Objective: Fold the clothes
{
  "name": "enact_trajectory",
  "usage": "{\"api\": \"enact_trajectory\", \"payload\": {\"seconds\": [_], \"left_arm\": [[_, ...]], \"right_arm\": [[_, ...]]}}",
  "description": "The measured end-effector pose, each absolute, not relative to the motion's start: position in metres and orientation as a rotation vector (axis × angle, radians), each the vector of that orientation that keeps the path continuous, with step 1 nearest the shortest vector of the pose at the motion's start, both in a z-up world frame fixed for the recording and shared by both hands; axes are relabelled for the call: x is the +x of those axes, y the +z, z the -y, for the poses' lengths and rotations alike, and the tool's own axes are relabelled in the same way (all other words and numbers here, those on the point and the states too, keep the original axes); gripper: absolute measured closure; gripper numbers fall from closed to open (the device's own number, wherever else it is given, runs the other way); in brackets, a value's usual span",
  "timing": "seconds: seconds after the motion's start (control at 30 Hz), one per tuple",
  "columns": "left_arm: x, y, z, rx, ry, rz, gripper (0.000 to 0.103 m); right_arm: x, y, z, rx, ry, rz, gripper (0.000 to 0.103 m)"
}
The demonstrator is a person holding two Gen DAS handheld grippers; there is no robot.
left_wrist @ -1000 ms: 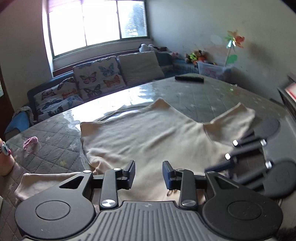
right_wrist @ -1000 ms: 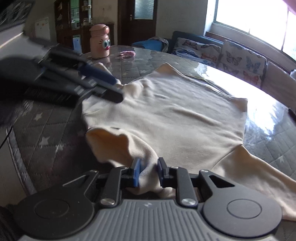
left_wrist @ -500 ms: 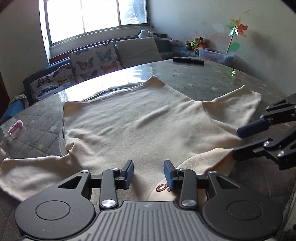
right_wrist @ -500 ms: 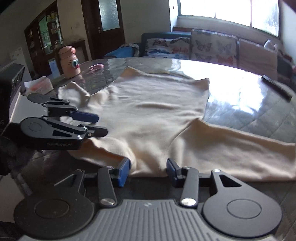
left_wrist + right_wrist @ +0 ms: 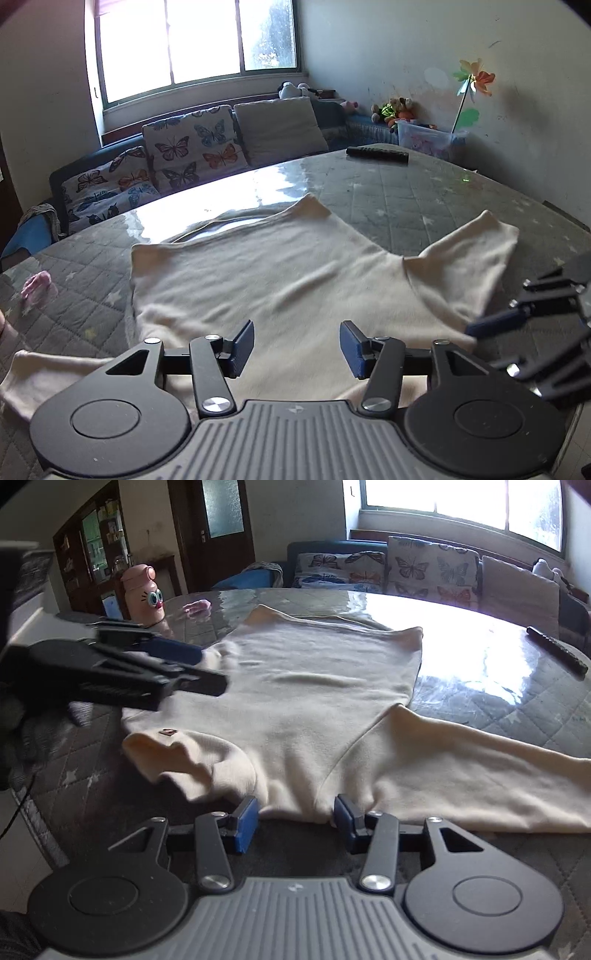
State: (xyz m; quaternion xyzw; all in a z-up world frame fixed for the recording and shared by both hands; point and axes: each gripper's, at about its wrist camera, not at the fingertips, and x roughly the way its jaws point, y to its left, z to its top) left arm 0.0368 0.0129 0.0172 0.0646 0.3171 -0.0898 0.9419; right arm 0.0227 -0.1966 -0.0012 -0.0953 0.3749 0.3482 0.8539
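Note:
A cream long-sleeved top lies spread flat on the grey quilted table; it also shows in the right wrist view. My left gripper is open and empty, just above the top's near edge. My right gripper is open and empty at the top's near edge beside the collar. The right gripper shows at the right edge of the left wrist view. The left gripper shows blurred at the left of the right wrist view. One sleeve stretches to the right.
A black remote lies at the table's far side. A pink bottle with eyes and a small pink item sit near the far left edge. A sofa with butterfly cushions stands behind the table.
My right gripper has let go of the top's edge and opened wide. My left gripper has opened wider and shifted over the top. The top now lies flatter.

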Motion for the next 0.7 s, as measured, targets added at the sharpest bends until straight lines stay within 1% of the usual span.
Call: {"api": "enact_trajectory", "payload": {"seconds": [0.07, 0.13, 0.2, 0.27, 0.37, 0.53, 0.7], "left_arm": [[0.044, 0.013, -0.005, 0.119, -0.198, -0.659, 0.045], [0.049, 0.008, 0.004, 0.113, -0.221, -0.675, 0.042], [0.049, 0.001, 0.012, 0.121, -0.237, -0.687, 0.038], [0.048, -0.004, 0.019, 0.131, -0.25, -0.697, 0.034], [0.046, -0.01, 0.026, 0.143, -0.265, -0.71, 0.032], [0.042, -0.018, 0.036, 0.166, -0.279, -0.724, 0.03], [0.042, -0.021, 0.038, 0.169, -0.278, -0.732, 0.028]], "right_arm": [[0.021, 0.005, 0.208, -0.174, 0.711, -0.778, 0.046], [0.022, 0.011, 0.222, -0.16, 0.667, -0.764, 0.043], [0.029, 0.013, 0.238, -0.145, 0.597, -0.755, 0.034], [0.039, 0.014, 0.255, -0.133, 0.519, -0.746, 0.034], [0.058, 0.009, 0.282, -0.124, 0.373, -0.738, 0.034], [0.091, -0.003, 0.324, -0.075, 0.146, -0.752, 0.037], [0.112, -0.014, 0.349, -0.006, 0.029, -0.77, 0.045]]}}
